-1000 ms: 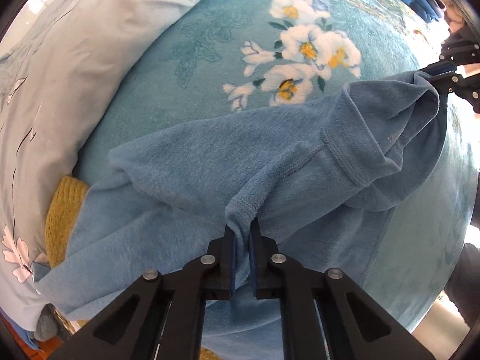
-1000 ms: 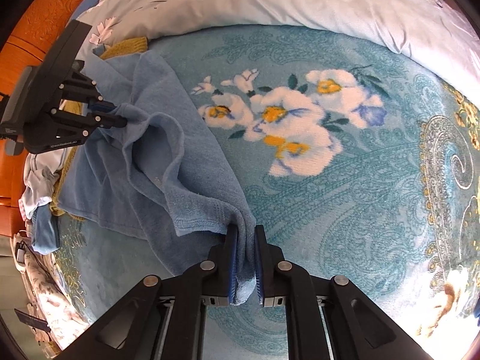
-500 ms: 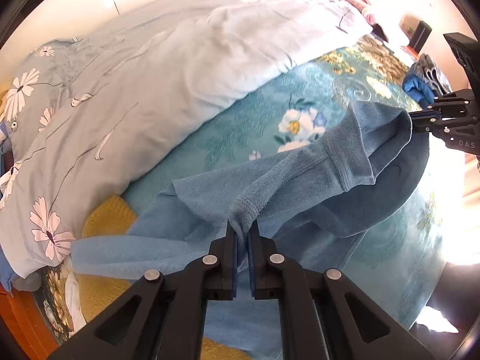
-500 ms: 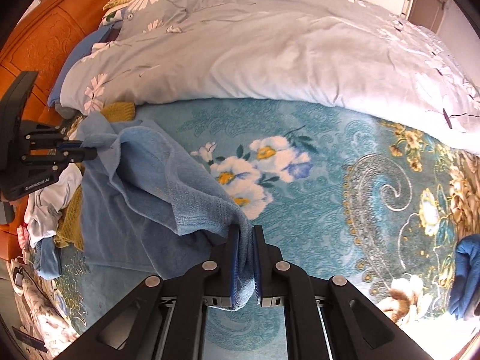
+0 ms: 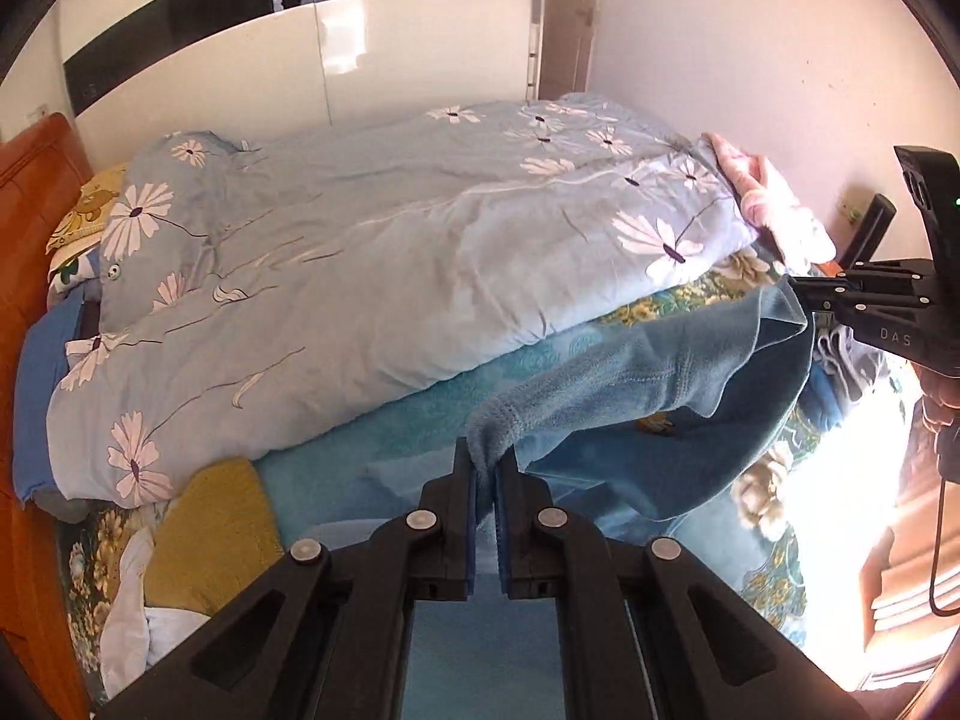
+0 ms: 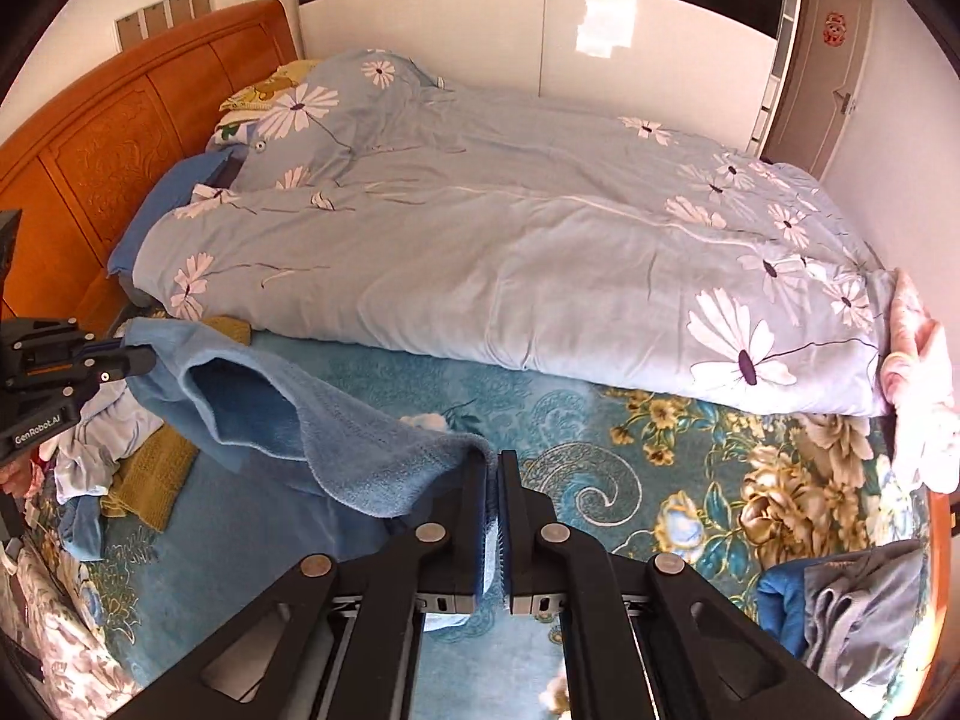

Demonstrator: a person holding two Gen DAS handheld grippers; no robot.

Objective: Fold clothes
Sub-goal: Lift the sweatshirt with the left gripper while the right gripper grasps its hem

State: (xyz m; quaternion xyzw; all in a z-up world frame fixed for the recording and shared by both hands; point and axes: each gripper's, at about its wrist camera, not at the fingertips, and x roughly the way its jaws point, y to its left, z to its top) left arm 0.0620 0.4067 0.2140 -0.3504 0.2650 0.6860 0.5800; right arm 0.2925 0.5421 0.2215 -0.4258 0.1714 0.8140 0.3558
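The blue fleece garment [image 5: 648, 396] hangs lifted above the bed's teal floral blanket [image 6: 630, 480], slung between both claws; it looks soft, light and floppy, so hemmed edges and corners make the surest holds. The left claw [image 5: 485, 468] is pressed together on one bunched hem, and the right claw [image 6: 492, 480] pinches the opposite edge.

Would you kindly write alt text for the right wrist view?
The right gripper pinches one end of a blue garment, the left gripper the other, holding it above a bed's teal floral blanket; a daisy-print duvet lies behind.
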